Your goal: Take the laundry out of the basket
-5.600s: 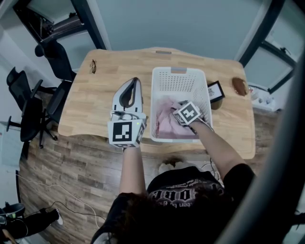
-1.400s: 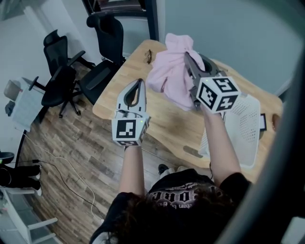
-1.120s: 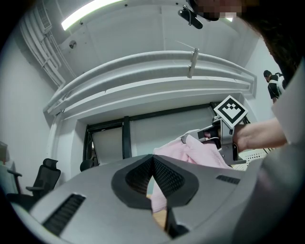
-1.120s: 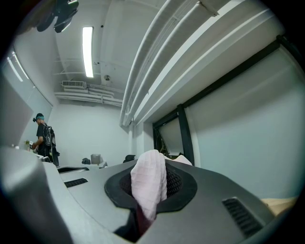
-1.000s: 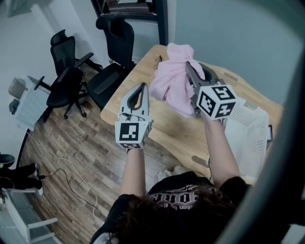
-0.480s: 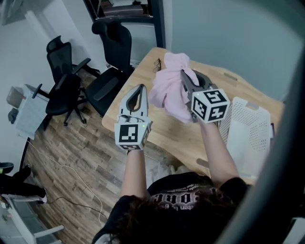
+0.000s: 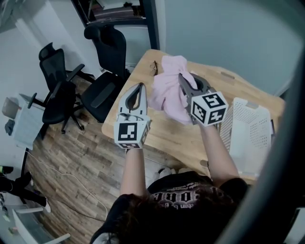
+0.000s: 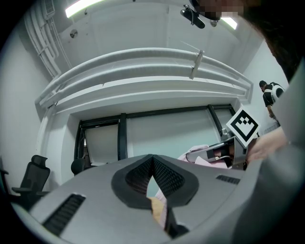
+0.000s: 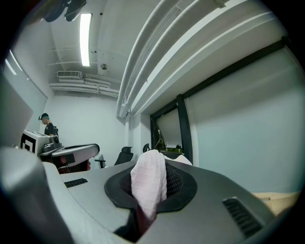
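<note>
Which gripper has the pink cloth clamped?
The right gripper: its jaws are shut on a fold of the pink cloth. The left gripper is shut too, but with nothing between its jaws.

The shirt print (image 7: 183, 197) is too blurred to read

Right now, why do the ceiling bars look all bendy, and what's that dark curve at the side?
Left gripper view: the wide lens bows the ceiling beams into arches, and the ceiling light glares white. Right gripper view: same bending; the pink cloth looms big, being close. Head view: the dark curve is a blurry edge near the camera.
</note>
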### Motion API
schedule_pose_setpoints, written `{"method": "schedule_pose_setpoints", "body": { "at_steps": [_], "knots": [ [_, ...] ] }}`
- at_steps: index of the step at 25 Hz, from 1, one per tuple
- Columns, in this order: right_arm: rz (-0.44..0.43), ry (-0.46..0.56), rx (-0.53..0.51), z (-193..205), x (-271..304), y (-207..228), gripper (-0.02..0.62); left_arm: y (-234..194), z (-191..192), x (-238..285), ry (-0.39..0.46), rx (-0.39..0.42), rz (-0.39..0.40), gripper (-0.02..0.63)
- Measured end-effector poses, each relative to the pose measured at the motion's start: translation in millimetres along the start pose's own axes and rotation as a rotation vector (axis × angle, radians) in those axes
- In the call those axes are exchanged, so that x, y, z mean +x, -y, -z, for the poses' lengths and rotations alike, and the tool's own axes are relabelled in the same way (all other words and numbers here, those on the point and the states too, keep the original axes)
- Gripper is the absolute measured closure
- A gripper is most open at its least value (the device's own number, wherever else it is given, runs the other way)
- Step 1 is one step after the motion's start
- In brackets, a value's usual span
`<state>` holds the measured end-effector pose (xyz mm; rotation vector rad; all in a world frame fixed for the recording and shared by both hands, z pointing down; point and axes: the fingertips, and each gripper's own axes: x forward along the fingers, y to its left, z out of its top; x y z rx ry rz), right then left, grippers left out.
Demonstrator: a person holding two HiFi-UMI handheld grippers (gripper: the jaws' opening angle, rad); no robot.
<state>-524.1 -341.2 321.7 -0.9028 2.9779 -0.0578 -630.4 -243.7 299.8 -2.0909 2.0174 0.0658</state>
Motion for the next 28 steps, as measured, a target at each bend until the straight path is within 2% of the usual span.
{"method": "schedule_pose_setpoints", "body": {
  "at_steps": [18, 28],
  "knots": [
    [-0.004, -0.011, -0.017, 9, 16, -30, 0.548, -32, 3, -9, 0.021, -0.014, 0.027, 0.609],
    [0.016, -0.017, -0.023, 7, 16, -32, 0.548, -32, 4, -9, 0.03, -0.032, 0.055, 0.609]
  ]
}}
